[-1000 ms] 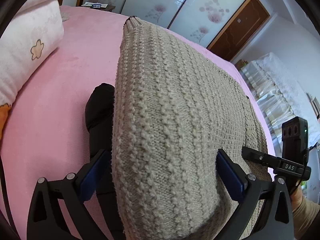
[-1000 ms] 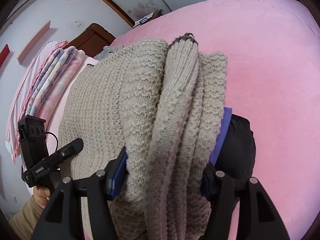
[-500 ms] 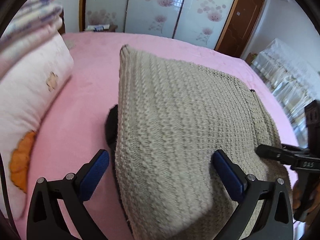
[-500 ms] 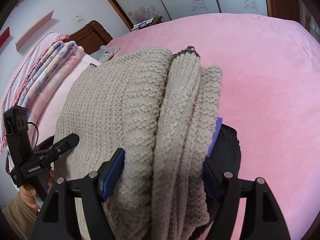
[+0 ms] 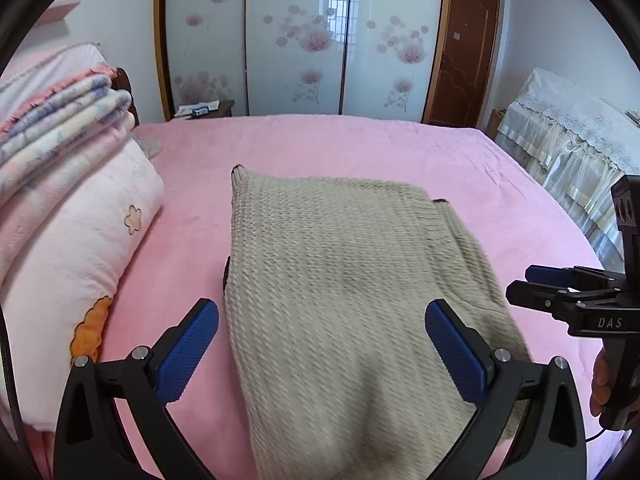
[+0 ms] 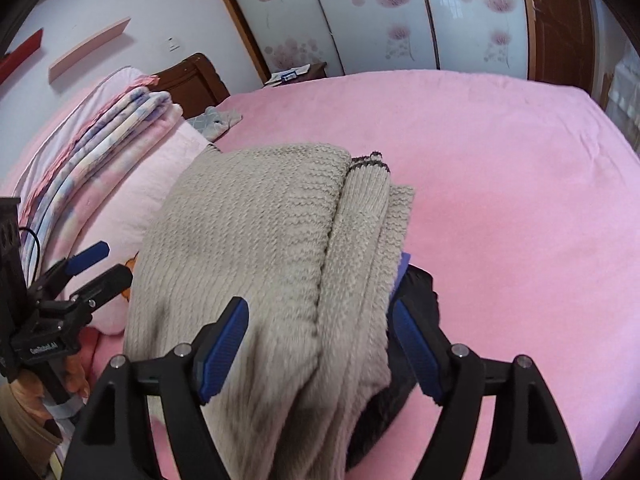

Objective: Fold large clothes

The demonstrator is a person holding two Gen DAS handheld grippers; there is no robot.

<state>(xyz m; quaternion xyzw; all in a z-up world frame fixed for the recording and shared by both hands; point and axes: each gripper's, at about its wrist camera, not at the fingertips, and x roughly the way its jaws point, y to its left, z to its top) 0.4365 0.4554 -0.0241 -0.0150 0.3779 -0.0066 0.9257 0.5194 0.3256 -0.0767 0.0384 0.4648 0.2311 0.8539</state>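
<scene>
Left wrist view: your left gripper [image 5: 322, 344] is spread wide, blue pads [image 5: 186, 354] well apart. The beige knit sweater [image 5: 344, 280] lies folded on the pink bed [image 5: 360, 144], running forward from between the fingers. Neither pad touches the knit on the left side; on the right, the pad sits over the fabric edge, contact unclear. No pinch either way, so the left tool holds nothing. A dark sliver shows under the sweater's left edge; can't tell what it is from here. Your right gripper [image 5: 532, 280] sits at the right edge of the frame, just beside the sweater, fingers nearly together; can't tell from here whether anything is between them. Pink pillow [image 5: 80, 248] and stacked blankets [image 5: 60, 120] are to the left, well apart from the sweater.

Right wrist view: your right gripper [image 6: 320, 344] is partly parted with the folded sweater [image 6: 260, 248] bunched between the pads, layers stacked and draping over the fingers. Left pad presses into the knit; right pad sits just beside the fold edge. Reads as a loose grip on the sweater. A black garment [image 6: 416, 292] lies under the sweater on the right, touching it. Your left gripper [image 6: 86, 270] is at the left, parted, just beside the sweater's edge.
</scene>
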